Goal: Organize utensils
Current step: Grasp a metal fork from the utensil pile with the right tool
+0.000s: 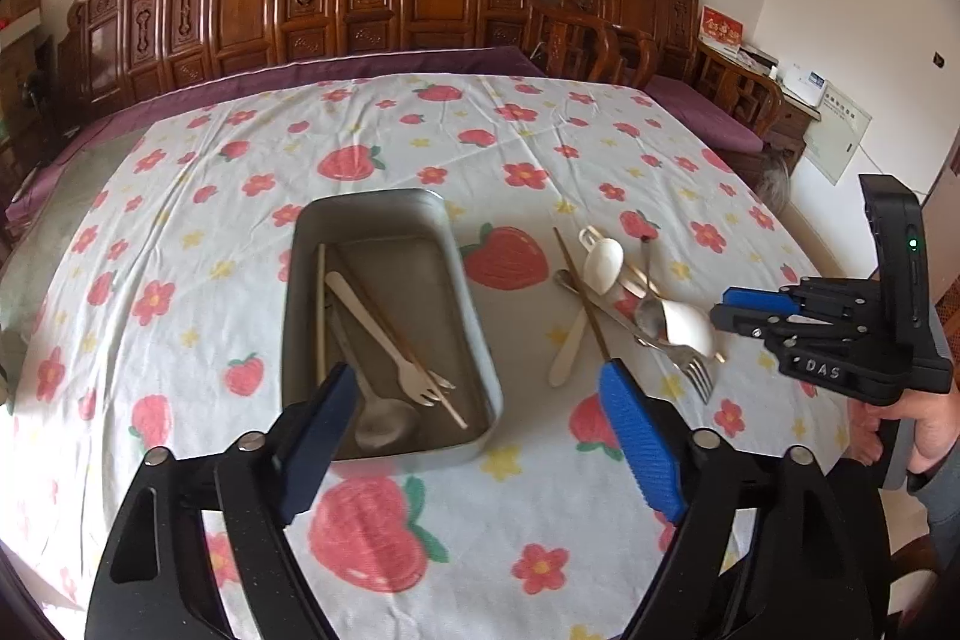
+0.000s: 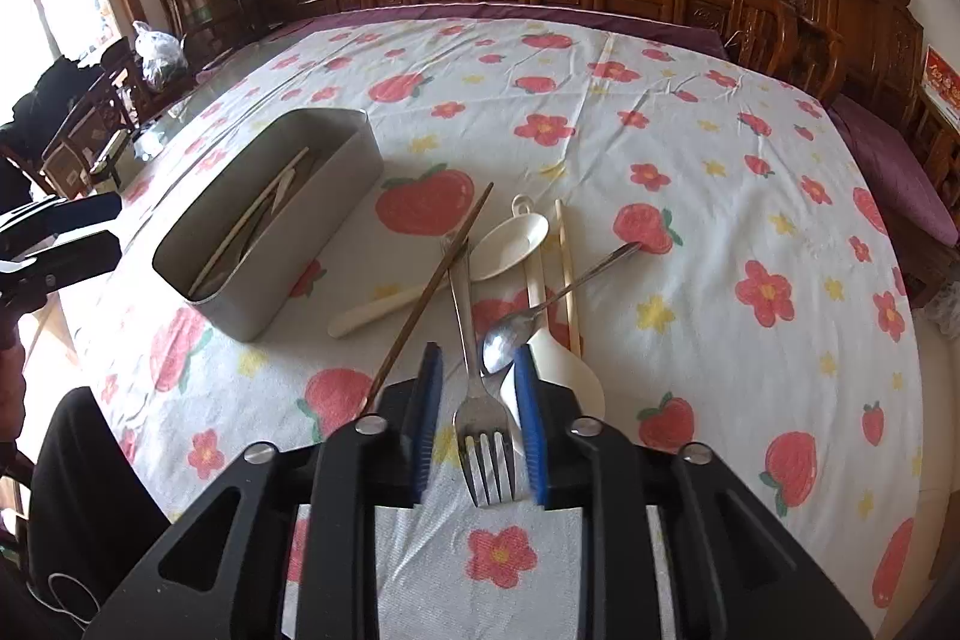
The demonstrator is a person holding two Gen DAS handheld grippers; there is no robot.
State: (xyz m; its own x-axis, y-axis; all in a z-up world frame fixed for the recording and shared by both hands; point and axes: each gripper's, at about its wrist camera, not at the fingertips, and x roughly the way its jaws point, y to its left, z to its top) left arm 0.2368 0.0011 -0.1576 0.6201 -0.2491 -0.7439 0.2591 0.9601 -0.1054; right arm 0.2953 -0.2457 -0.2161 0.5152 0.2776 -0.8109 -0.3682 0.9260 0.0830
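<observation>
Left wrist view
Left tool (image 1: 474, 388): fingers spread wide, nothing between them, hovering over the near end of the tray.
Tray (image 1: 486, 340): grey metal, rectangular, on the surface (image 1: 540, 550) with its strawberry-and-flower cloth.
In the tray: a pale fork (image 1: 384, 325), a metal spoon (image 1: 384, 424) at the near end, a pale chopstick (image 1: 321, 310) along the left wall, a brown stick crossing under the fork.
Loose pile: right of the tray, on the cloth, well apart from it; a white spoon (image 1: 585, 301), a brown chopstick (image 1: 582, 295) and a metal fork (image 1: 696, 373) lie crossed.
Right tool (image 1: 729, 313): at the right end of the pile, low by the cloth; from here I cannot tell how its fingers stand.

Right wrist view
Right tool (image 2: 477, 376): fingers partly spread, one on each side of the metal fork (image 2: 480, 400); not pinching it.
Metal fork: flat on the cloth, tines toward the camera, handle pointing away.
Around it: brown chopstick (image 2: 438, 274) to the left, metal spoon (image 2: 510, 334) and a white ladle-spoon (image 2: 558, 358) to the right, a pale chopstick (image 2: 567, 274) beyond, white spoon (image 2: 480, 256) across the handle.
Tray (image 2: 300, 232): farther left, utensils inside.
Left tool (image 2: 60, 238): at the left edge, by the tray.
</observation>
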